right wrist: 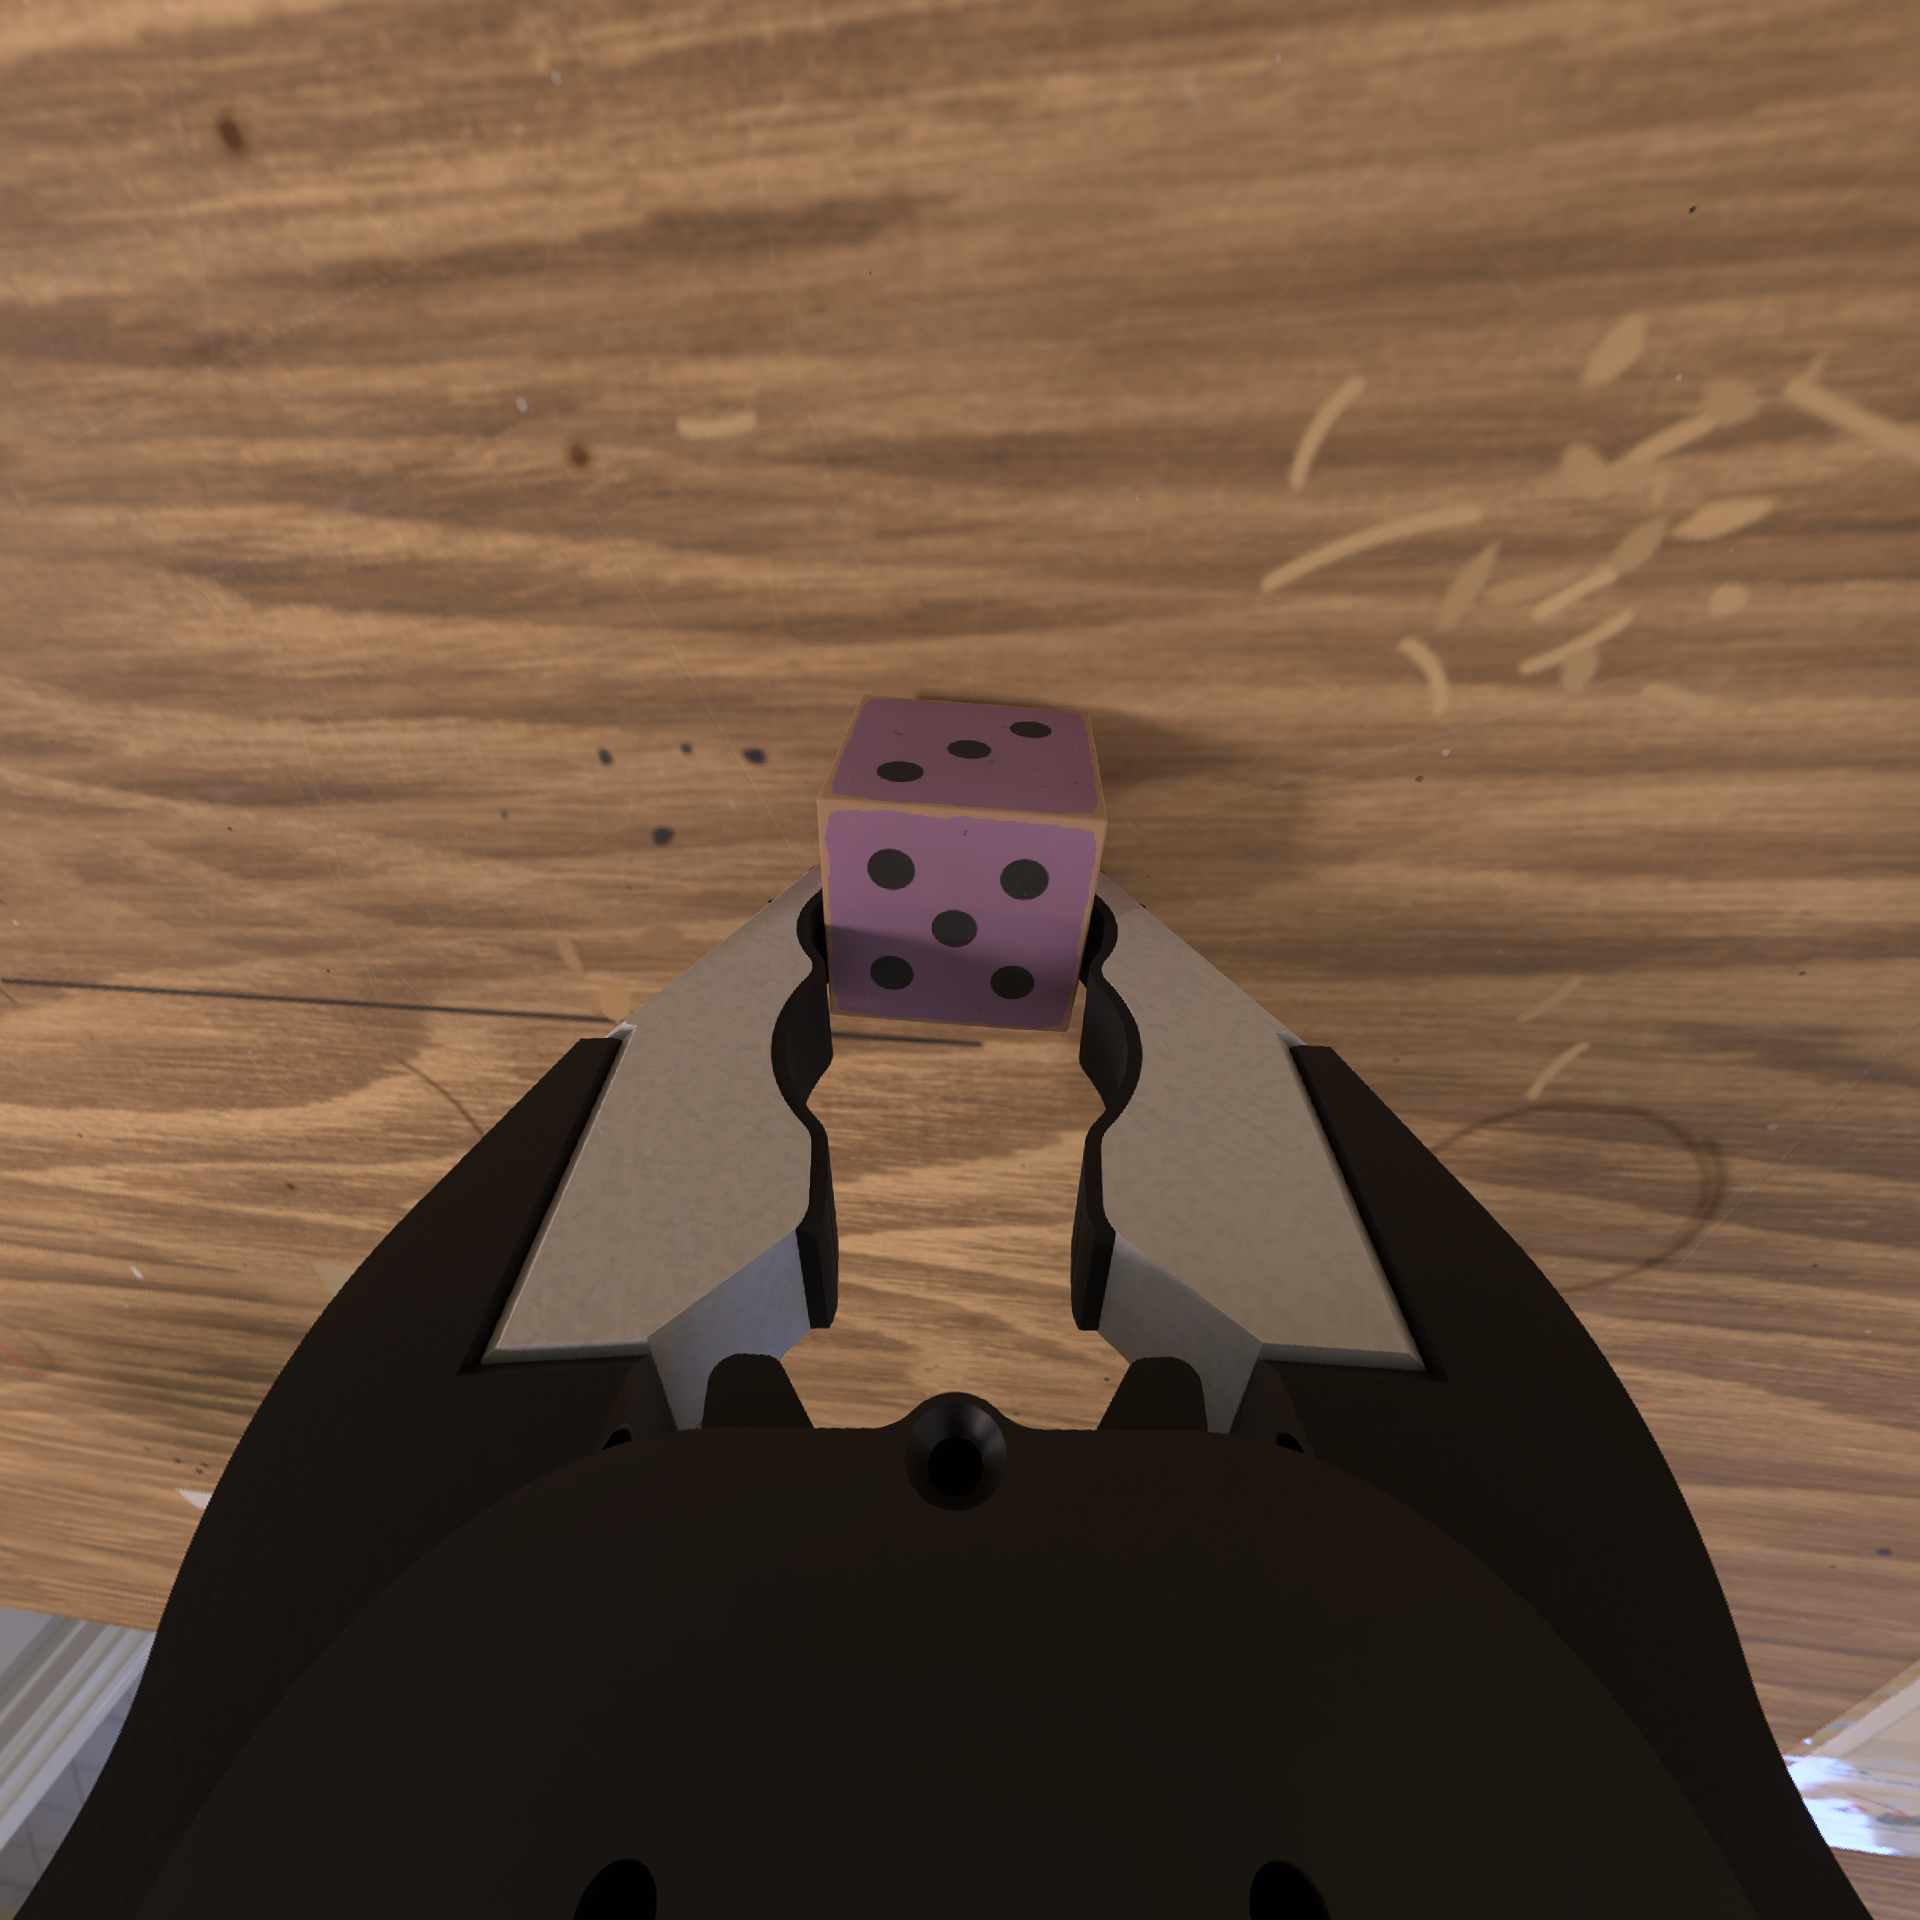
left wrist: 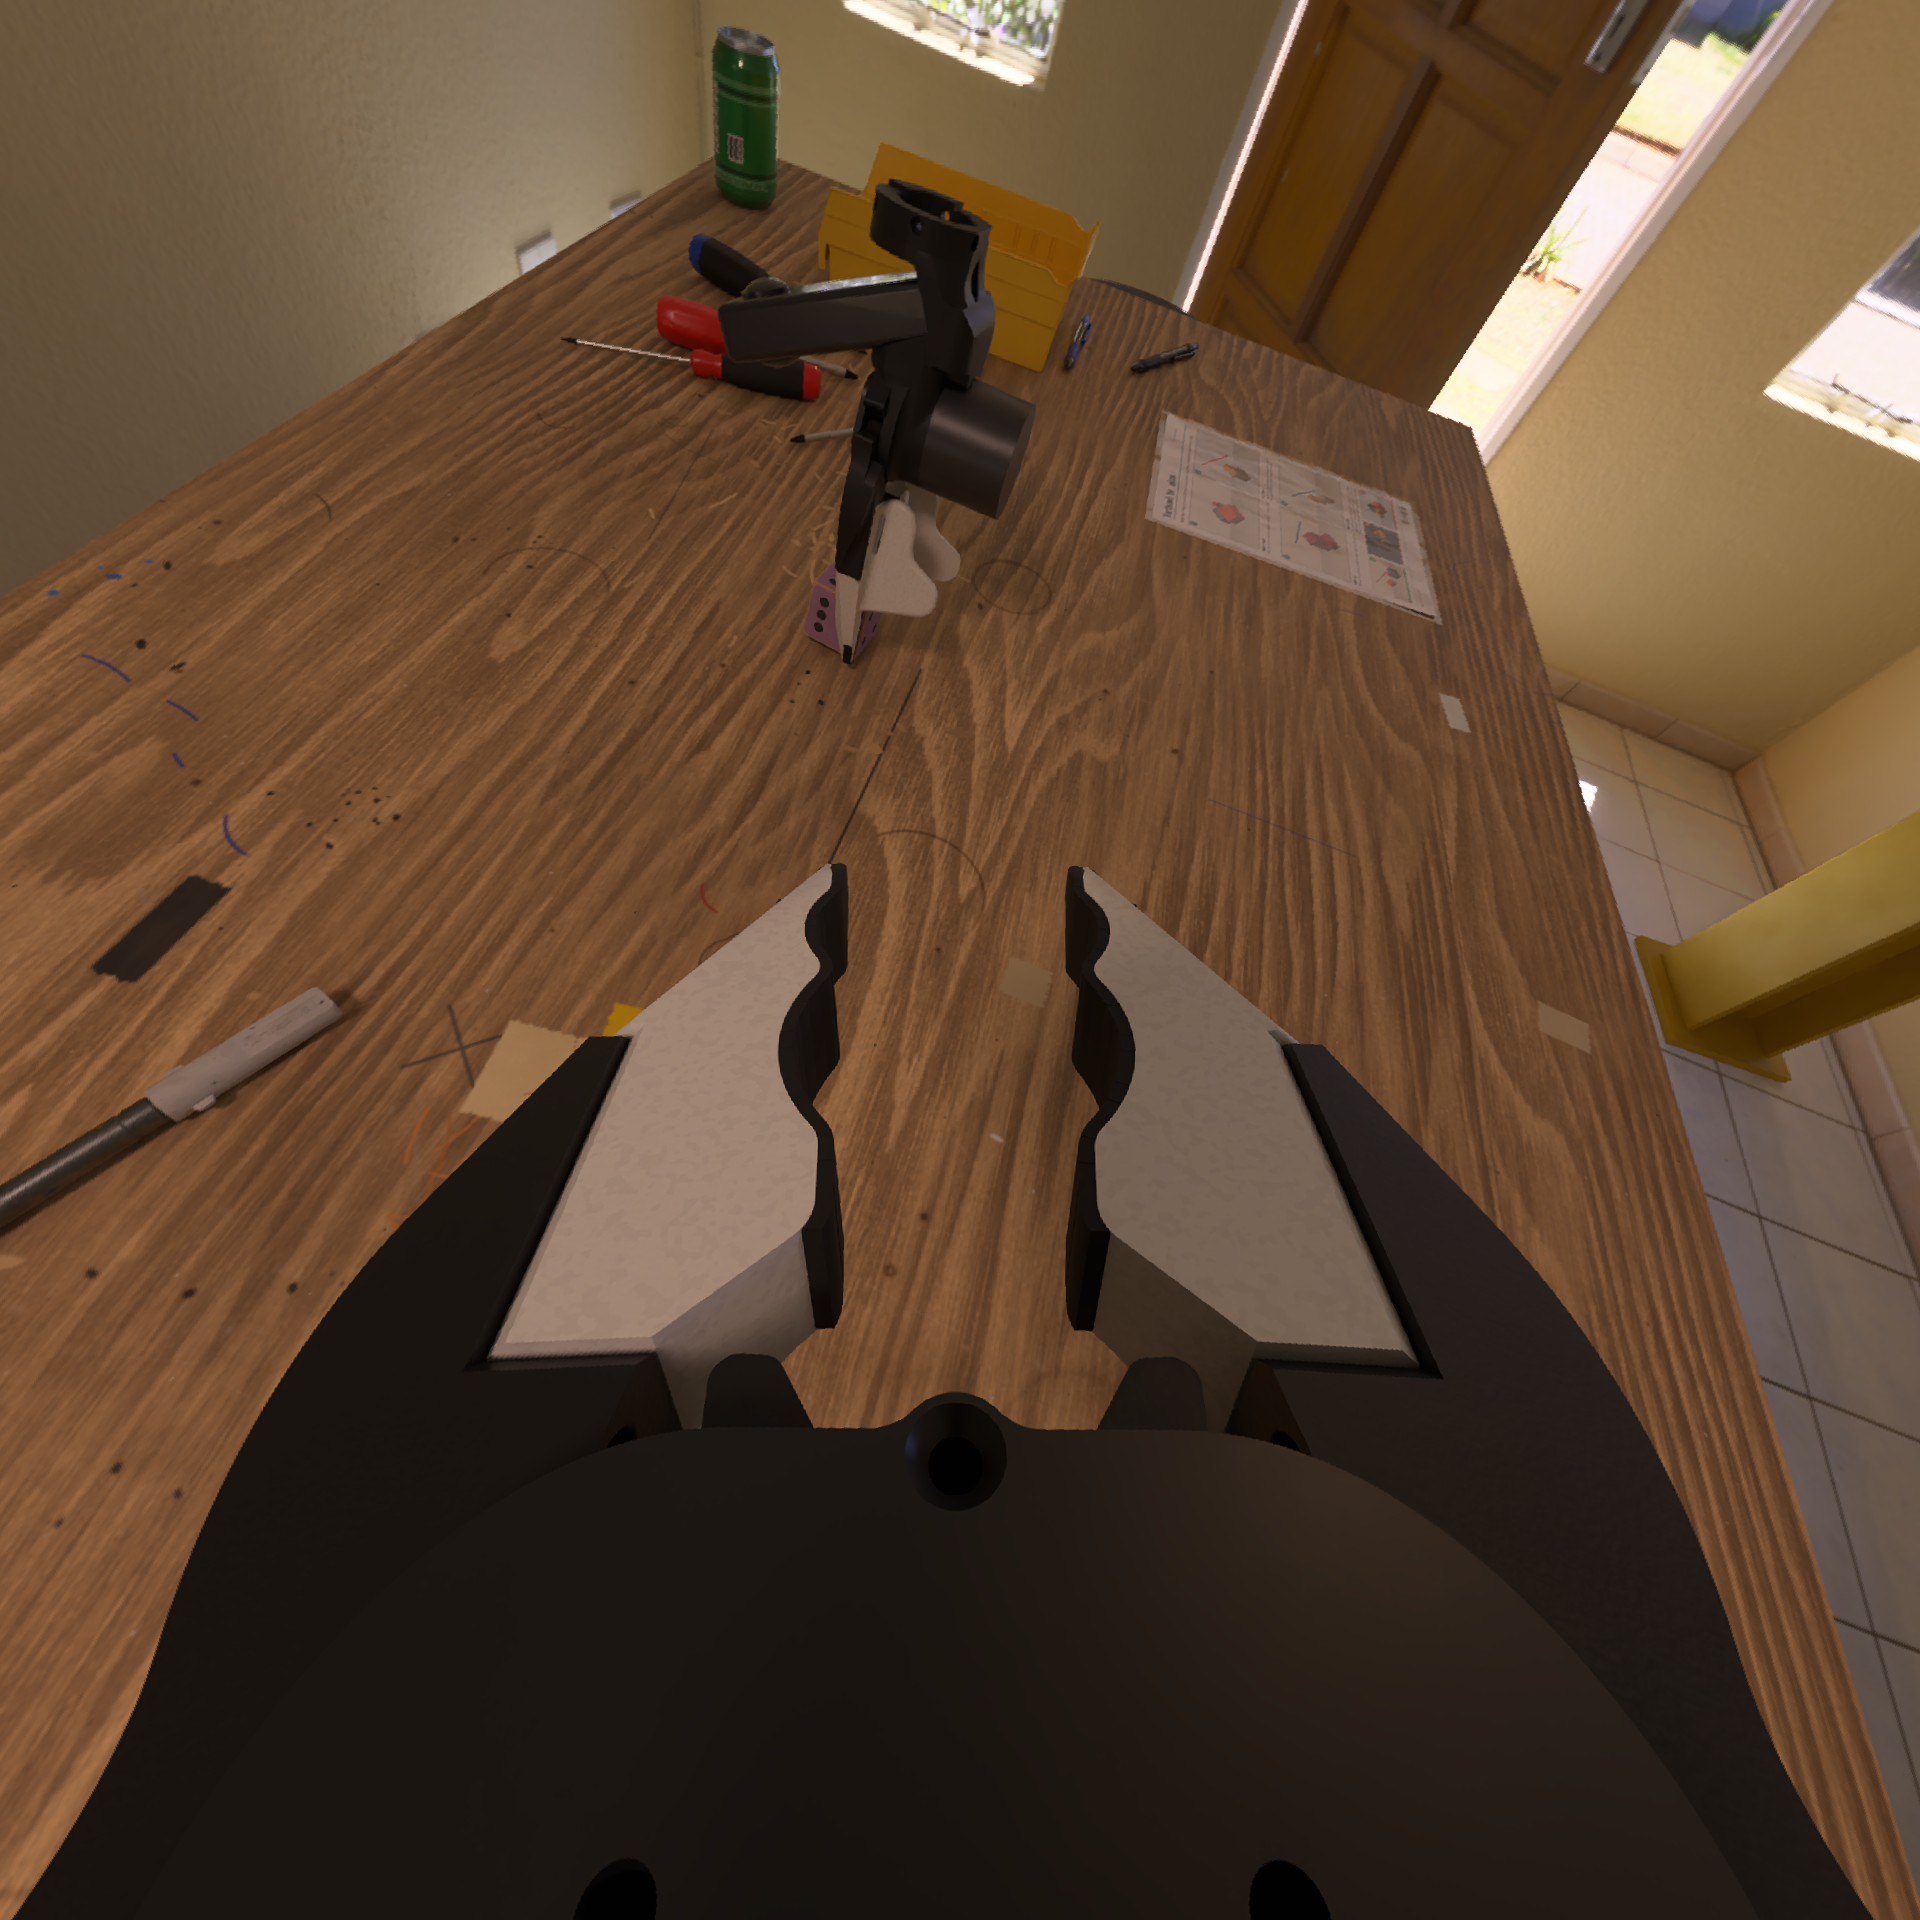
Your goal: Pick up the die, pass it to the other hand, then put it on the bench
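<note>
Purple die point(right wrist: 961, 914) apparently clamped in right gripper point(right wrist: 956, 935) jaws.

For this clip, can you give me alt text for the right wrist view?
The right tongs are shut on a purple die with black pips, its tips pressed to the die's two sides. The five-pip face looks at the camera and a three-pip face lies beyond it. Behind is a brown wooden bench with pale shavings at upper right.

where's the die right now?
The purple die sits between the right gripper's fingertips, down at the wooden bench. In the left wrist view it is mid-bench, ahead of the open left gripper, short of the screwdrivers.
</note>
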Controlling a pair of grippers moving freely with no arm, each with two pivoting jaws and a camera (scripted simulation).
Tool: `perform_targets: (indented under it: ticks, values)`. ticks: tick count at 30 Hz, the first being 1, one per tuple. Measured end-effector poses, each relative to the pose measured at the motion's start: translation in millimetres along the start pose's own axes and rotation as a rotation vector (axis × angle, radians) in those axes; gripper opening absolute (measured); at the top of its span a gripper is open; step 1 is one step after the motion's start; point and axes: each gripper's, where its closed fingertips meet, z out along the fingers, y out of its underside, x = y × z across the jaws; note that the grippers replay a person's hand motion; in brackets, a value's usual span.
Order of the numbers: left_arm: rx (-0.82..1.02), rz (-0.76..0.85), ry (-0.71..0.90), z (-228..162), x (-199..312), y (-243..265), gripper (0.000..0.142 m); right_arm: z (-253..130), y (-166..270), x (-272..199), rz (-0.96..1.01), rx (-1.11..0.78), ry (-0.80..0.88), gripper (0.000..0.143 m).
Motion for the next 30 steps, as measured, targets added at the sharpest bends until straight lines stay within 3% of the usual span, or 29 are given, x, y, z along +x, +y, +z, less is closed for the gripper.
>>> perform_targets:
  ticks: [5, 7, 8, 15, 18, 21, 25, 30]
  values:
    - [0.005, 0.003, -0.021, -7, -4, -1, 0.042, -7, -8, 3, 0.003, 0.092, 0.026, 0.045]
    - [0.021, 0.007, -0.035, -13, -6, -4, 0.043, -21, -10, 4, -0.017, 0.168, 0.047, 0.075]
    - [0.026, 0.012, -0.051, -17, -8, -5, 0.043, -30, -11, 5, -0.026, 0.221, 0.062, 0.081]
    - [0.056, 0.071, -0.397, -76, -58, -11, 0.047, -155, -12, 9, -0.149, 0.856, 0.404, 0.086]
    - [0.008, 0.064, -0.541, -106, -83, 1, 0.058, -200, -2, -2, -0.181, 1.047, 0.529, 0.092]
    - [-0.132, 0.035, -0.621, -133, -104, 27, 0.068, -216, 5, -15, -0.219, 1.102, 0.577, 0.093]
    - [-0.262, 0.143, -0.73, -165, -131, 55, 0.063, -211, 3, -26, -0.274, 1.085, 0.583, 0.092]
    - [-0.449, 0.268, -0.713, -178, -157, 103, 0.062, -196, -2, -36, -0.33, 1.05, 0.546, 0.083]
